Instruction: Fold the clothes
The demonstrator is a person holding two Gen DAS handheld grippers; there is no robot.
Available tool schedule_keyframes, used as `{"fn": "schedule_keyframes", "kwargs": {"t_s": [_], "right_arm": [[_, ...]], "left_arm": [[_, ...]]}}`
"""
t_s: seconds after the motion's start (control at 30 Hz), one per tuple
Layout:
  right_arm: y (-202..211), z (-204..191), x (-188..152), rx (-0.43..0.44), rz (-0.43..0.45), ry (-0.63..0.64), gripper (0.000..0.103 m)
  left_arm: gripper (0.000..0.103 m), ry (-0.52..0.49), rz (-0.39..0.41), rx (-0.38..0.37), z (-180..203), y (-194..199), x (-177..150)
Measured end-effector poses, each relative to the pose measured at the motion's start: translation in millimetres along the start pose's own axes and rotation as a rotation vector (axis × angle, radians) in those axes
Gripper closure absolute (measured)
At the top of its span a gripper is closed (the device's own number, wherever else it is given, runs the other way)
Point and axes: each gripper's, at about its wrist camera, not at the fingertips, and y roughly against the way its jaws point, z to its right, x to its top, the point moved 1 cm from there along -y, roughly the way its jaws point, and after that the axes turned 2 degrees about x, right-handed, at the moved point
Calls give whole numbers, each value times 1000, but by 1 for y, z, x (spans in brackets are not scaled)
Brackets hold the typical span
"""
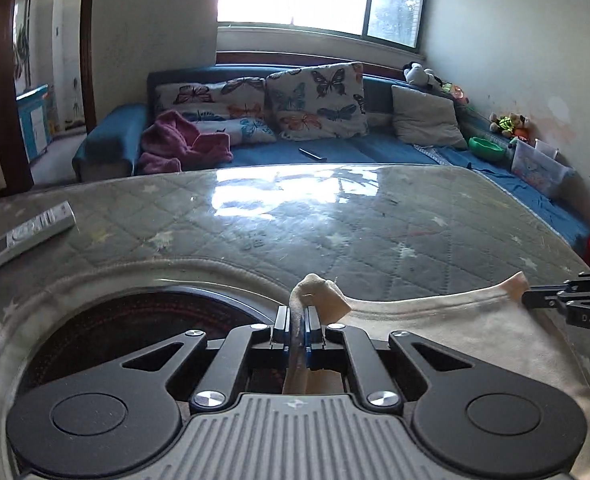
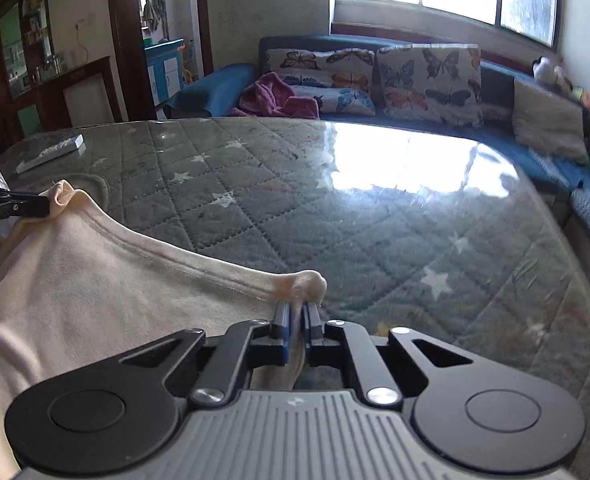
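Note:
A cream garment [image 1: 447, 328] hangs stretched between both grippers above a glass-topped table [image 1: 295, 216]. My left gripper [image 1: 298, 312] is shut on one bunched corner of the cream garment, which pokes out past the pads. In the left wrist view the right gripper [image 1: 535, 300] shows at the right edge, clamped on the other corner. In the right wrist view my right gripper [image 2: 298, 312] is shut on a bunched corner of the cream garment [image 2: 95, 280], and the left gripper [image 2: 43, 204] holds the far corner at the left edge. The hem between them sags slightly.
A grey remote [image 1: 23, 236] lies at the table's left side, beside a round dark-centred mat [image 1: 135, 320]. Beyond the table [image 2: 375, 200] stands a blue sofa [image 1: 335, 152] with butterfly cushions [image 1: 319, 100], a pink cloth [image 1: 183, 140] and toys.

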Motion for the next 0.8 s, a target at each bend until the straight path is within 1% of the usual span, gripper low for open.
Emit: {"fn": "schedule_keyframes", "kwargs": {"t_s": [0.1, 0.17, 0.2, 0.23, 0.3, 0.37, 0.43, 0.5, 0.57, 0.63, 0.7, 0.77, 0.8], "right_arm": [[-2, 2, 10, -57, 25, 46, 100], [-12, 3, 16, -79, 15, 63, 100], [-17, 3, 18, -87, 8, 69, 100], [-22, 2, 19, -87, -4, 75, 99], [-29, 0, 19, -90, -18, 92, 97], [-24, 0, 19, -90, -11, 106, 92], [-14, -5, 17, -74, 0, 121, 85], [1, -14, 12, -60, 7, 167, 81], [14, -26, 7, -18, 6, 201, 77], [31, -41, -1, 41, 5, 225, 66], [44, -54, -10, 91, 4, 245, 64], [62, -76, -23, 180, -11, 269, 62], [68, -84, -28, 208, -19, 281, 62]], "left_arm": [[96, 26, 7, -18, -3, -12, 3], [95, 25, 4, -23, 0, -22, 4], [95, 19, -13, -12, 1, -29, 5], [92, 24, -31, 3, 1, -37, 5], [92, 45, -61, 37, -5, -45, 5], [90, 77, -57, 58, -16, -42, 5], [89, 108, -39, 73, -28, -28, 4], [87, 138, -14, 91, -40, -10, 3], [72, 163, 14, 117, -51, 13, -3], [64, 181, 41, 147, -60, 38, -11], [63, 169, 60, 196, -64, 63, -24], [56, 164, 58, 258, -67, 84, -41], [55, 161, 58, 297, -68, 95, -49]]}}
